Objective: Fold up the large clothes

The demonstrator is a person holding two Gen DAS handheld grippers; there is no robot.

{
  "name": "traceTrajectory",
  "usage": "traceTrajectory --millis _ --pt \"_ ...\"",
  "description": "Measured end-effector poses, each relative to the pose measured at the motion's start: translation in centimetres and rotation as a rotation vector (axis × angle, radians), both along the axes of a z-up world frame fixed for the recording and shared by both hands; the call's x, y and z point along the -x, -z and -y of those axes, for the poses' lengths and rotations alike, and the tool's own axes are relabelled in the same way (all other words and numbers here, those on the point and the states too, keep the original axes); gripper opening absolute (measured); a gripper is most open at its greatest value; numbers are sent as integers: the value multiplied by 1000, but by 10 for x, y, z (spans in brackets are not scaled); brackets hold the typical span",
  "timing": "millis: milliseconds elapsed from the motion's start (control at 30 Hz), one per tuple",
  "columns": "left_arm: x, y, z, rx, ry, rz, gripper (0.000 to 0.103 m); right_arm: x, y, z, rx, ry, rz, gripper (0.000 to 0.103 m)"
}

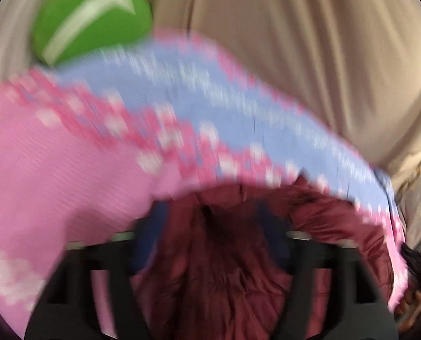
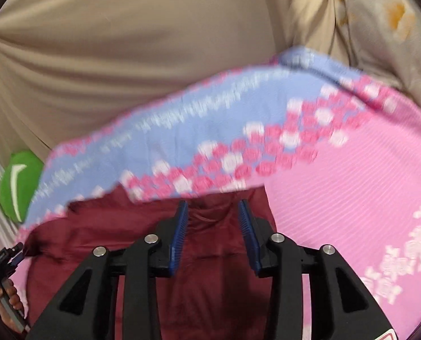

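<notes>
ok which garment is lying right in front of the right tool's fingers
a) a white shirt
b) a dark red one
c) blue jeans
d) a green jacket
b: in the right wrist view the dark red garment lies under and between the open blue fingers of the right tool, on the pink and blue cloth.

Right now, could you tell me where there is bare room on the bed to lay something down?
Free: the beige sheet beyond the pink and blue cloth, between the green ball and the printed pillow. Crowded: near side, where the maroon garment lies.
</notes>
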State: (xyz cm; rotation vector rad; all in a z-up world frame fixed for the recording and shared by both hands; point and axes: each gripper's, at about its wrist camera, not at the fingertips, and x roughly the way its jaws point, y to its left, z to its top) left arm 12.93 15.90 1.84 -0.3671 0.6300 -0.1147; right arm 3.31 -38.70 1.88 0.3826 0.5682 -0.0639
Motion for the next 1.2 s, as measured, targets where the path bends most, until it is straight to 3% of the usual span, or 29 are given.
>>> traceTrajectory --millis 33,100,200,267,333,467,600,733,800,867,900,933,967,1067,1167,1200 --pt "16 -19 3 -24 11 49 73 14 -14 -9 10 -36 37 39" --pt "27 -39 20 -48 88 71 73 25 -27 -33 27 -121 48 33" --pt "32 -51 76 -91 268 52 73 29 -20 -96 43 -322 4 14" --pt "32 -42 123 -135 398 13 73 24 -4 -141 37 -457 -42 6" --pt "32 -23 163 -205 468 -18 73 24 11 -174 67 -539 -73 3" --pt "27 19 187 -306 473 -91 70 23 40 -207 136 -627 -144 2" --pt "19 40 160 -369 372 -105 70 23 51 -174 137 -551 -176 0" --pt "18 49 120 -381 276 -125 70 29 47 -104 102 -361 -186 0" --pt "21 42 98 -343 239 -141 69 32 41 -70 70 -258 -182 7" --pt "20 26 75 -267 206 -123 68 37 28 -36 67 -142 -162 24" --pt "16 14 66 -234 186 -108 72 36 22 -22 63 -102 -150 29" --pt "8 2 59 -208 164 -88 76 35 17 -9 48 -72 -136 46" --pt "0 -5 55 -194 152 -74 91 30 14 6 19 -45 -123 58" --pt "-37 -11 44 -155 140 -76 96 3 21 33 -41 -25 -153 60" --pt "-80 13 37 -80 175 -206 96 -25 38 38 -84 -23 -220 60" --pt "-88 22 34 -55 166 -242 90 -34 43 36 -84 -32 -240 59"
